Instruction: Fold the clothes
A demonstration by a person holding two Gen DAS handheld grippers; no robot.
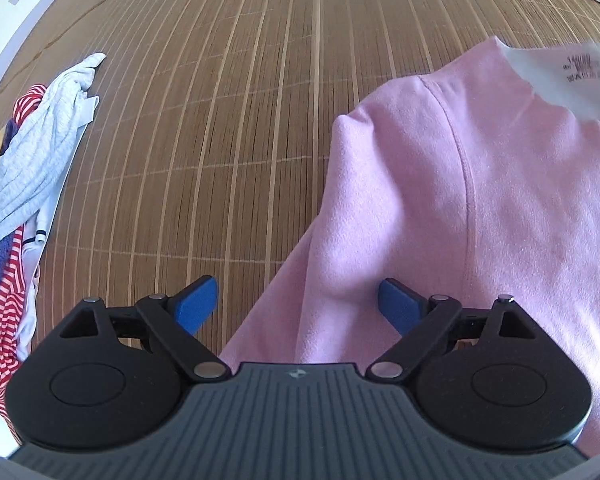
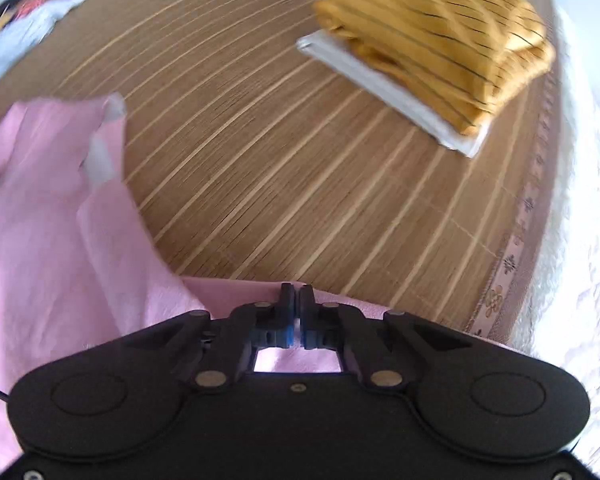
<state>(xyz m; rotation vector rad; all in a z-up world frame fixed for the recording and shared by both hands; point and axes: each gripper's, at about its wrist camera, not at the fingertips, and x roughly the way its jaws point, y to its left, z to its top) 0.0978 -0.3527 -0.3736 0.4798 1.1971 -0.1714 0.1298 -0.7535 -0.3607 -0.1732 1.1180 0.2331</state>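
Note:
A pink garment (image 1: 460, 220) lies spread on the bamboo mat (image 1: 220, 120), its white neck label (image 1: 560, 76) turned up at the far right. My left gripper (image 1: 298, 302) hangs open just above it, with the garment's left edge and a fold between the blue pads (image 1: 196, 304), which do not touch the cloth. In the right wrist view the pink garment (image 2: 52, 220) fills the left and runs under my right gripper (image 2: 298, 292). That gripper is shut, its tips pinched on the garment's near edge.
A pile of unfolded clothes (image 1: 28, 168), grey, red-striped and blue, lies at the mat's left edge. A folded yellow striped garment (image 2: 440, 40) rests on a folded white one (image 2: 380, 84) at the far right. White bedding (image 2: 580, 240) borders the mat.

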